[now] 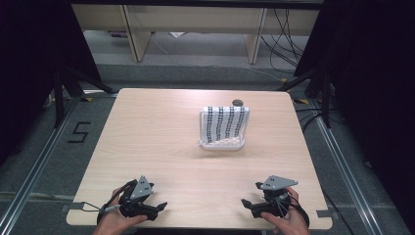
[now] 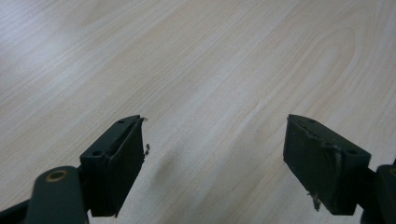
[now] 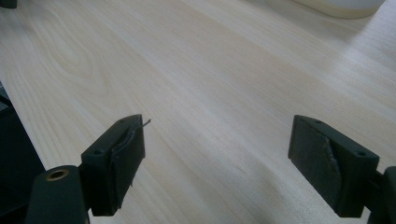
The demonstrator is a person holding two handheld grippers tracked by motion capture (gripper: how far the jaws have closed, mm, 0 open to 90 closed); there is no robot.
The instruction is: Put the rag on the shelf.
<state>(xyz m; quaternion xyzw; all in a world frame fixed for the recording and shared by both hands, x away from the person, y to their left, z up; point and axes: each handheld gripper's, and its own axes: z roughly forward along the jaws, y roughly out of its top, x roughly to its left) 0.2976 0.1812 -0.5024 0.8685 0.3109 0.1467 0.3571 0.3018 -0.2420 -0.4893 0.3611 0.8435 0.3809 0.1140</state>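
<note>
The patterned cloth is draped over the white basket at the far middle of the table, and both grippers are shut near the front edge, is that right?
One thing is off: the grippers are open, not shut. The left gripper view shows the left gripper with jaws wide apart over bare wood, and the right gripper view shows the same for the right gripper. The patterned cloth does drape the white basket.

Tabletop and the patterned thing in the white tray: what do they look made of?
Tabletop: pale wood or wood-look laminate, matte, with visible grain lines. Patterned thing: probably cloth, white with dark rows, draped over the tray's rim. Tray: likely plastic, smooth white.
</note>
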